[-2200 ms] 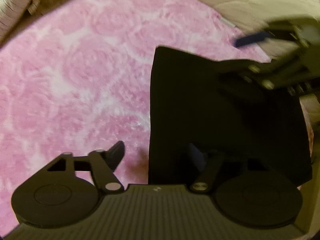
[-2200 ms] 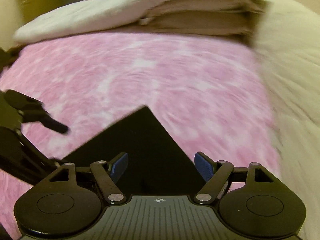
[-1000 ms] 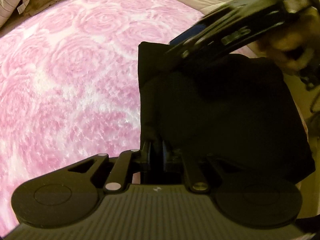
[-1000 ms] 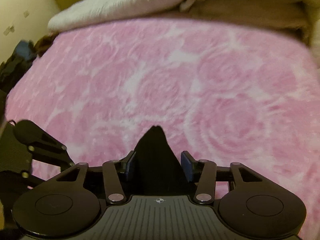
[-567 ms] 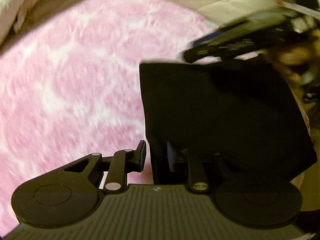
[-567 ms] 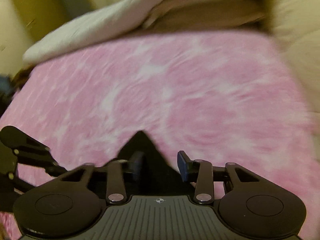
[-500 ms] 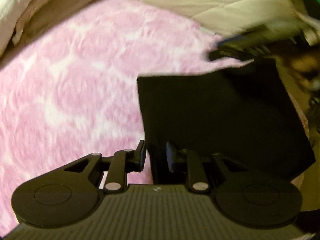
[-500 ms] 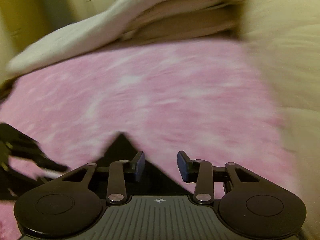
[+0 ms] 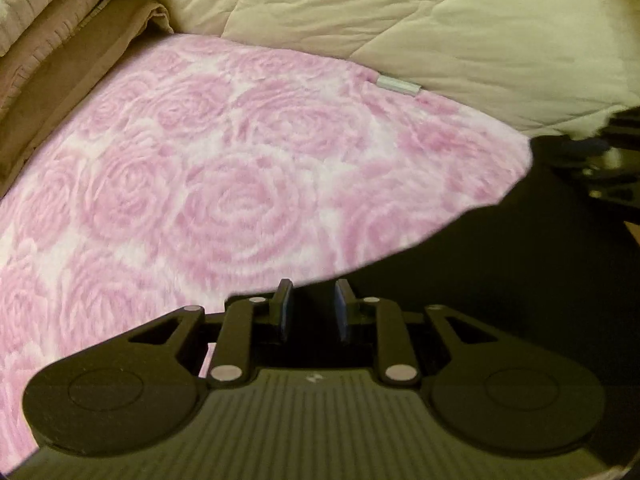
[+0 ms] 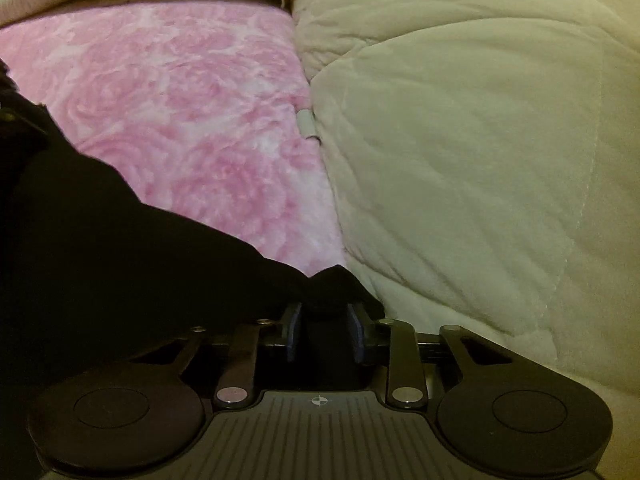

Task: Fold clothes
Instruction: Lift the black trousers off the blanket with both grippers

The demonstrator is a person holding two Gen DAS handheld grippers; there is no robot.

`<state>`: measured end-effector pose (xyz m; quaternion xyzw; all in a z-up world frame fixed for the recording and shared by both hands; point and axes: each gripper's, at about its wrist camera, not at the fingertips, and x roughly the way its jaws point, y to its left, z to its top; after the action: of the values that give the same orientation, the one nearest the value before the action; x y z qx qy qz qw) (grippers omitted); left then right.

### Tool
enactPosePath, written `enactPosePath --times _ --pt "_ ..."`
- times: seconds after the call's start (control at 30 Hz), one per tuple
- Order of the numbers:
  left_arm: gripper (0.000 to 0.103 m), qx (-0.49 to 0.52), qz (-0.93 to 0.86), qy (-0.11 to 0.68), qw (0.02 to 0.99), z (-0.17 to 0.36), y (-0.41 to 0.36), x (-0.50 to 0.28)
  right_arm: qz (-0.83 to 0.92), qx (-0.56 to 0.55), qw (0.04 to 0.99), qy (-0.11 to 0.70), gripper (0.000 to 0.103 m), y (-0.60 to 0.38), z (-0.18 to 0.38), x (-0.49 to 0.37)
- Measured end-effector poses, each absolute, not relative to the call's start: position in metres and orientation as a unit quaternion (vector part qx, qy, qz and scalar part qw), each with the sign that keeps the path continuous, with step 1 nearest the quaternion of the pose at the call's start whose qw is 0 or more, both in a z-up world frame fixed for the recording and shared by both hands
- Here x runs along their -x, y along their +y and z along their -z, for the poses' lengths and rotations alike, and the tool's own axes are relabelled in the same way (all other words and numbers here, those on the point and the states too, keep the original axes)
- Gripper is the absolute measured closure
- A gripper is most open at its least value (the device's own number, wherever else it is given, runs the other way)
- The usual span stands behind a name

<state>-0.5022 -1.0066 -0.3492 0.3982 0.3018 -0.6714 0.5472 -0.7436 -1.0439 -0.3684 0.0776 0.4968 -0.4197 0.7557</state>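
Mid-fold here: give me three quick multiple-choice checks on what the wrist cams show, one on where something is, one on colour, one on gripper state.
1. Where does the cream quilted comforter lie relative to the pink rose-patterned blanket in the right wrist view?
A. to its right
B. to its left
C. underneath it

2. What colour is the garment?
A. white
B. black
C. red

3. How do the left gripper and right gripper stand?
A. both wide open, clear of cloth
B. one grips the comforter
C. each has black cloth between narrowly parted fingers

Answers: 1 A, the comforter fills the right side of that view; 2 B, the cloth is uniformly black; 3 C, the garment's edge sits between both pairs of blue pads.
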Motion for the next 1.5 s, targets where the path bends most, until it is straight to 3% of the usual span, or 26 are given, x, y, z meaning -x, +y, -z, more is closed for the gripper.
enactPosePath --times 0.17,0.43,0.57,0.63,0.83,1.0,1.03,1.1,1.3,1.5 --pt "0.084 -0.395 0.664 0.296 0.562 0.331 -0.999 0.493 0.423 -0.128 0.76 0.477 0.074 -1.024 0.345 0.758" --pt "0.084 -0.394 0.656 0.291 0.574 0.305 -0.875 0.455 0.348 -0.142 0.805 0.459 0.071 -0.923 0.315 0.733" --pt "0.078 -0.418 0.671 0.25 0.56 0.319 -0.815 0.455 0.307 -0.099 0.829 0.457 0.058 -0.861 0.312 0.711" --pt "0.064 -0.429 0.689 0.197 0.55 0.325 -0.786 0.461 0.294 -0.05 0.837 0.459 0.054 -0.827 0.318 0.697" --pt "0.063 -0.471 0.723 0.012 0.505 0.34 -0.727 0.486 0.274 0.078 0.838 0.465 0.053 -0.75 0.339 0.661" --pt "0.062 -0.467 0.729 -0.088 0.492 0.355 -0.72 0.498 0.271 0.16 0.821 0.477 0.053 -0.743 0.37 0.632" --pt "0.062 -0.462 0.73 -0.105 0.492 0.359 -0.721 0.5 0.269 0.173 0.817 0.479 0.055 -0.743 0.377 0.627" --pt "0.064 -0.465 0.733 -0.115 0.484 0.368 -0.727 0.504 0.262 0.164 0.818 0.486 0.097 -0.755 0.386 0.621" --pt "0.084 -0.45 0.743 -0.139 0.476 0.36 -0.74 0.502 0.281 0.139 0.825 0.471 0.101 -0.765 0.375 0.624" --pt "0.085 -0.467 0.742 -0.127 0.463 0.362 -0.755 0.495 0.284 0.135 0.824 0.472 0.101 -0.763 0.379 0.621"
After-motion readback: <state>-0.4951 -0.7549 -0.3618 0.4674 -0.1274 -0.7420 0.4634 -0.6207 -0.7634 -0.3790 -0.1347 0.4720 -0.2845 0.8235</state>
